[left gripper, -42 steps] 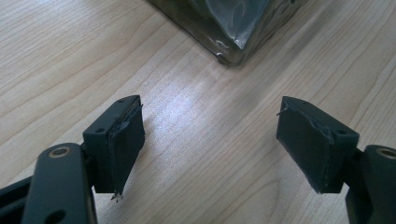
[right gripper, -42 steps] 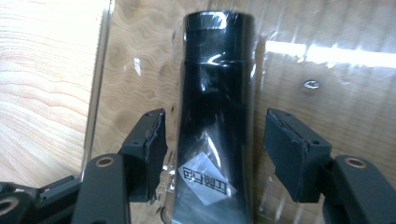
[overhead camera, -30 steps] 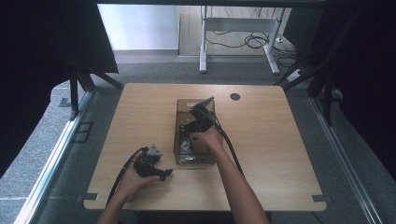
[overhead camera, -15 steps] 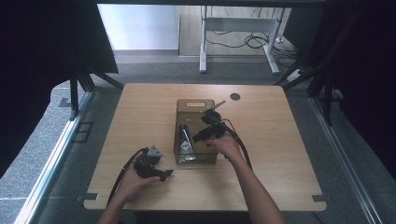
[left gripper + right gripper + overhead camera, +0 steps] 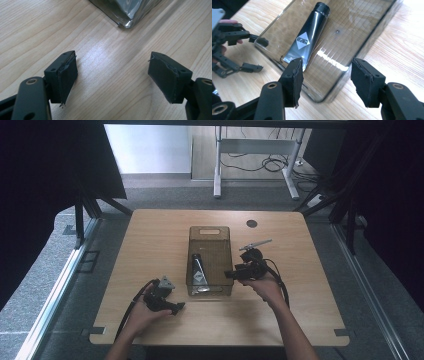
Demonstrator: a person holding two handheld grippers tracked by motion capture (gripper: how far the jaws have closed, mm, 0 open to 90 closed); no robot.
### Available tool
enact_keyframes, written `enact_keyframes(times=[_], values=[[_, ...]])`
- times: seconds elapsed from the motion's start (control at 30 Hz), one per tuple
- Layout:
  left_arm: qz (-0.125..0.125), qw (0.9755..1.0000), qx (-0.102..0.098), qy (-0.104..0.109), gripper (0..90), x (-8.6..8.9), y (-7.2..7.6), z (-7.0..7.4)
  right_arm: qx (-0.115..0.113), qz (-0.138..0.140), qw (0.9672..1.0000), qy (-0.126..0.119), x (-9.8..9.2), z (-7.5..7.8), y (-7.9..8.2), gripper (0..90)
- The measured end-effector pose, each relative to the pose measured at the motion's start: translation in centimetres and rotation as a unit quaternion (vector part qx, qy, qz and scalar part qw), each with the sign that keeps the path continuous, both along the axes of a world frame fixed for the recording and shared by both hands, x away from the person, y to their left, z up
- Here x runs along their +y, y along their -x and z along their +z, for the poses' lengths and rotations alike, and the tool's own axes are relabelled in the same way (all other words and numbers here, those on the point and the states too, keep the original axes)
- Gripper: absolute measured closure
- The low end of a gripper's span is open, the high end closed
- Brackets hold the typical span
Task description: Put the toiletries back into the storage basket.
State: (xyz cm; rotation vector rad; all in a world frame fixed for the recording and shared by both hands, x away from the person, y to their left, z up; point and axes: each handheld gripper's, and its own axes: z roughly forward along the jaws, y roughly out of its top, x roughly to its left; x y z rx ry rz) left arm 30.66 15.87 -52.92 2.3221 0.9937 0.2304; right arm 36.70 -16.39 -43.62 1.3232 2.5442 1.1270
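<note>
A smoky transparent bin point(image 5: 210, 236) stands in the middle of the wooden table. A dark tube with a white diamond label point(image 5: 198, 269) lies flat in it, cap toward the far end. My right gripper point(image 5: 231, 274) sits just right of the bin's near right corner, open, jaws pointing at the bin. In the right gripper view the gripper point(image 5: 327, 72) is empty, and the tube point(image 5: 308, 37) lies beyond, inside the bin point(image 5: 372, 32). My left gripper point(image 5: 178, 308) rests open on the table front-left of the bin. Its jaws point(image 5: 112, 62) hold nothing, and the bin's corner point(image 5: 126, 15) is just ahead.
A thin silver pen-like item point(image 5: 255, 244) lies on the table right of the bin, behind the right gripper. A black round grommet point(image 5: 251, 223) sits near the far edge. The left gripper point(image 5: 260, 54) is in the right gripper view at far left.
My right gripper has pulled back from over the bin, going right and toward the person, to the bin's near right corner. The left gripper has stayed put.
</note>
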Motion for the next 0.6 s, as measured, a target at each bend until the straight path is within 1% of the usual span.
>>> enact_keyframes(times=[0.07,0.13,0.17,0.23,0.27,0.37,0.43,0.47,0.53,0.6], values=[[0.002,1.0000,-0.001,0.000,23.6,0.1,0.0,0.0,-0.009,-0.001,0.9999,-0.005,-0.8,-0.1,0.6,43.3],[0.006,1.0000,0.000,0.003,23.6,0.1,0.0,0.0,-0.013,-0.003,0.9998,-0.014,-1.7,-0.2,1.2,43.4],[0.005,1.0000,0.000,0.000,23.6,0.2,0.0,0.0,-0.016,-0.003,0.9997,-0.019,-2.2,-0.3,1.5,43.6],[0.011,0.9999,0.002,0.003,23.6,0.2,0.1,0.0,-0.024,-0.007,0.9993,-0.027,-3.4,-0.6,2.2,43.9],[0.010,0.9999,0.002,0.004,23.6,0.2,0.1,0.0,-0.026,-0.007,0.9992,-0.028,-3.8,-0.7,2.4,43.9],[0.008,1.0000,0.001,-0.001,23.6,0.3,0.1,0.0,-0.034,-0.018,0.9987,-0.032,-5.6,-1.4,3.1,44.1],[0.012,0.9999,0.002,0.000,23.6,0.3,0.1,0.0,-0.037,-0.025,0.9983,-0.037,-7.0,-2.0,3.5,44.1],[0.014,0.9999,0.003,0.001,23.7,0.3,0.1,0.0,-0.039,-0.035,0.9980,-0.036,-7.8,-2.5,3.9,44.1],[0.013,0.9999,-0.002,-0.001,23.7,0.5,0.0,0.0,-0.047,-0.046,0.9974,-0.030,-8.9,-3.5,4.3,44.1],[0.019,0.9998,-0.001,0.001,23.7,0.5,0.1,0.1,-0.047,-0.059,0.9967,-0.031,-10.1,-4.5,4.7,44.4]])
